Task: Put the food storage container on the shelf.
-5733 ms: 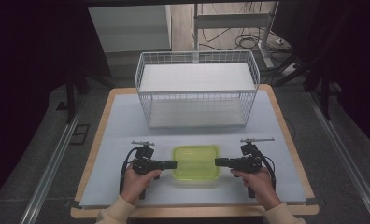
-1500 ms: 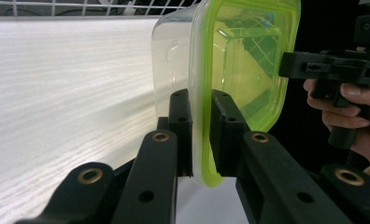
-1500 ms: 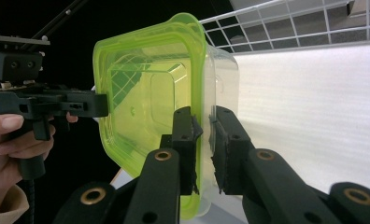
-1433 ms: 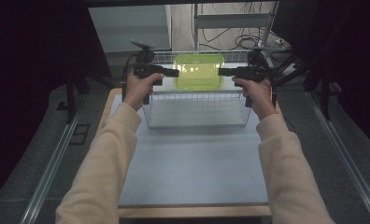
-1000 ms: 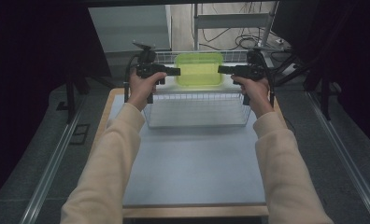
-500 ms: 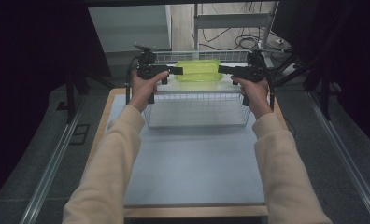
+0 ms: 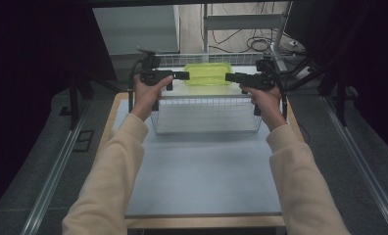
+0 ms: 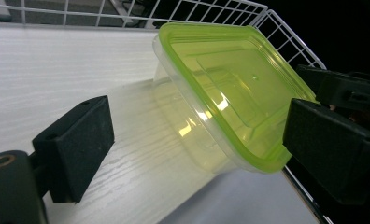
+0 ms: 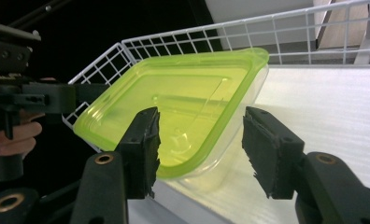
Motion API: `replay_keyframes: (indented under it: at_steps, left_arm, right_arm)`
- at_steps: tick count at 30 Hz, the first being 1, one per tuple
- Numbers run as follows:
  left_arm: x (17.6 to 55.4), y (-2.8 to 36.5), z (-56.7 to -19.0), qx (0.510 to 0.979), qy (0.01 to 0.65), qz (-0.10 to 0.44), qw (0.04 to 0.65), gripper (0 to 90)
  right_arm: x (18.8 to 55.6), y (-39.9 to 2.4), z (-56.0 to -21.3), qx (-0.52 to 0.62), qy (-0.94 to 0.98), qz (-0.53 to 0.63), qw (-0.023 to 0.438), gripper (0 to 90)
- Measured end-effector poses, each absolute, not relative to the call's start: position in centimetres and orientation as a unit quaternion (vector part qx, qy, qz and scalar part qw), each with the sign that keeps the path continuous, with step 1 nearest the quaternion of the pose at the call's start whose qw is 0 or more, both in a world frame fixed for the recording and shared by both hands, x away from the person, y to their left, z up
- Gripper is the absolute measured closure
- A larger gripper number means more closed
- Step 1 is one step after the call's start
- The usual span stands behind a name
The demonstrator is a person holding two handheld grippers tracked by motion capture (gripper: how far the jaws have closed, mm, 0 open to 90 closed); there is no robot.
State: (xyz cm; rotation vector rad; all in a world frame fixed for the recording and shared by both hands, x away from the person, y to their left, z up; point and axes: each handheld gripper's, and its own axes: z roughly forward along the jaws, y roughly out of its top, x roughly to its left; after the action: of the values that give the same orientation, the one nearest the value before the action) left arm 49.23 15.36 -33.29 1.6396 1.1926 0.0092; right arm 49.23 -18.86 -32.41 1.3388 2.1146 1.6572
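Container resting in the wire basket

Inside the basket (image 7: 206, 105) the green-lidded container (image 7: 207, 74) lies tilted on its white floor. My left gripper (image 7: 182, 75) and right gripper (image 7: 230, 77) flank it, jaws apart, gripping nothing.

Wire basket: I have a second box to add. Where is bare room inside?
The white floor of the wire basket is bare on both sides of the green-lidded container. Crowded: the left gripper and right gripper flank it.

Basket (image 7: 206, 115): set at the table's (image 7: 206, 181) far end.
Container (image 7: 207, 74): placed inside the basket, between the left tongs (image 7: 184, 75) and right tongs (image 7: 228, 77).
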Motion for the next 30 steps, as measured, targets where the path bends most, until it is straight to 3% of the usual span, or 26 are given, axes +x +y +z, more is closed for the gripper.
replay_keyframes:
  at_steps: [16,30]
  left_arm:
    - [43.9,16.0,-32.8,0.710,0.453,0.014,0.538,12.0]
    - [37.6,16.1,-35.4,0.714,0.427,-0.006,0.555,14.7]
  right_arm:
    - [45.5,-20.2,-31.7,0.418,0.712,0.558,0.086,39.0]
    - [40.4,-21.2,-34.7,0.361,0.750,0.550,0.073,32.6]
